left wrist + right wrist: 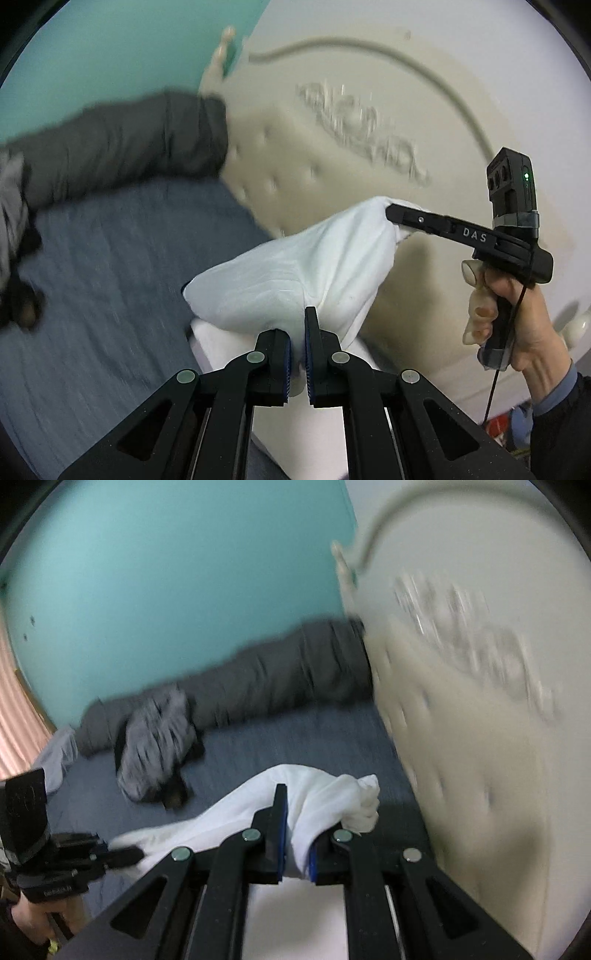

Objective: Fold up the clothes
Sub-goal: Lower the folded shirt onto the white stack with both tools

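White garment (295,269) hangs pinched between left gripper (298,354) and right gripper (295,843); a fold is mid-carry. Next, lay it flat on the near bed (110,266).

A white garment (295,273) is showing plain against the blue, finely ribbed bed cover (110,277). A dark grey bolster (266,675) is lying along the cover's far edge beside a grey-and-black streaked garment (159,738). The wall (166,572) is showing teal, the tufted headboard (332,147) cream.
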`<state>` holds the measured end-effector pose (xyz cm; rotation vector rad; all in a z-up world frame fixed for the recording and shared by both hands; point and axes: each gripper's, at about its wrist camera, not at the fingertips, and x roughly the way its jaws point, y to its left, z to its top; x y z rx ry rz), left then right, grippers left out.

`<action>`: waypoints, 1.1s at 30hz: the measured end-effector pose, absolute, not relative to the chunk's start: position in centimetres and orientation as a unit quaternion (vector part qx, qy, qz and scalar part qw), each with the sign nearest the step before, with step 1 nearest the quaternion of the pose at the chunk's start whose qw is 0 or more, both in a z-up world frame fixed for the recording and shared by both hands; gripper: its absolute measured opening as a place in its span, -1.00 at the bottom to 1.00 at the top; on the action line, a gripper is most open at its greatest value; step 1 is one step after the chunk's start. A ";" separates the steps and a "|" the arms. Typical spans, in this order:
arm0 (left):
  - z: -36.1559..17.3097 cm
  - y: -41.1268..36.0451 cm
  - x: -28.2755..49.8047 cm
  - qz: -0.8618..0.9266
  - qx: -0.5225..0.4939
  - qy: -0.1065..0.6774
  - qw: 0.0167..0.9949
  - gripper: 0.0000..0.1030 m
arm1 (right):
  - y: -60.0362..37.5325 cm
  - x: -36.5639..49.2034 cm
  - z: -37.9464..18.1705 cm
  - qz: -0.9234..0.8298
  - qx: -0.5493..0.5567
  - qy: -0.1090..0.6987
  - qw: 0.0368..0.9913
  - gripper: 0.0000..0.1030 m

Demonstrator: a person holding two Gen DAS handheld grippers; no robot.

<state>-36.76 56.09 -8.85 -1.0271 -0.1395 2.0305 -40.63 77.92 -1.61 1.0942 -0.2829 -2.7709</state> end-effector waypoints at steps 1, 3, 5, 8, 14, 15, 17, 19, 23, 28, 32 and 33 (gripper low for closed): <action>-9.8 56.1 -36.1 0.805 -0.416 -0.056 0.419 -0.88 | 78.1 -39.7 -2.9 -0.919 0.374 -0.097 0.077 -0.84; -11.3 56.0 -34.4 0.799 -0.427 -0.056 0.421 -0.88 | 78.4 -37.7 -5.5 -0.910 0.394 -0.103 0.081 -0.84; -12.2 55.9 -33.0 0.796 -0.431 -0.054 0.421 -0.88 | 78.7 -35.6 -6.8 -0.904 0.402 -0.118 0.089 -0.84; -13.7 55.8 -30.8 0.787 -0.446 -0.059 0.422 -0.88 | 79.3 -32.9 -7.7 -0.896 0.410 -0.142 0.098 -0.84; -16.8 56.0 -26.9 0.778 -0.469 -0.062 0.414 -0.88 | 79.9 -28.8 -10.7 -0.873 0.446 -0.173 0.096 -0.84; -17.4 56.0 -26.4 0.776 -0.473 -0.065 0.412 -0.88 | 79.9 -28.2 -11.3 -0.870 0.451 -0.176 0.095 -0.84; -18.6 55.9 -25.6 0.774 -0.481 -0.072 0.405 -0.88 | 79.9 -27.0 -12.5 -0.863 0.462 -0.183 0.090 -0.84; -19.9 55.6 -24.9 0.771 -0.490 -0.080 0.399 -0.88 | 79.9 -26.0 -13.8 -0.857 0.471 -0.190 0.088 -0.84; -22.0 55.3 -23.9 0.763 -0.503 -0.100 0.393 -0.88 | 80.4 -24.3 -16.5 -0.846 0.482 -0.211 0.082 -0.84; -23.6 55.3 -22.8 0.759 -0.508 -0.112 0.391 -0.88 | 81.5 -23.1 -18.3 -0.839 0.483 -0.238 0.076 -0.84; -24.9 55.2 -22.5 0.755 -0.517 -0.117 0.387 -0.88 | 82.0 -22.8 -19.5 -0.835 0.485 -0.249 0.078 -0.84; -25.3 55.2 -22.4 0.754 -0.519 -0.115 0.385 -0.88 | 82.1 -22.7 -19.9 -0.833 0.487 -0.252 0.078 -0.84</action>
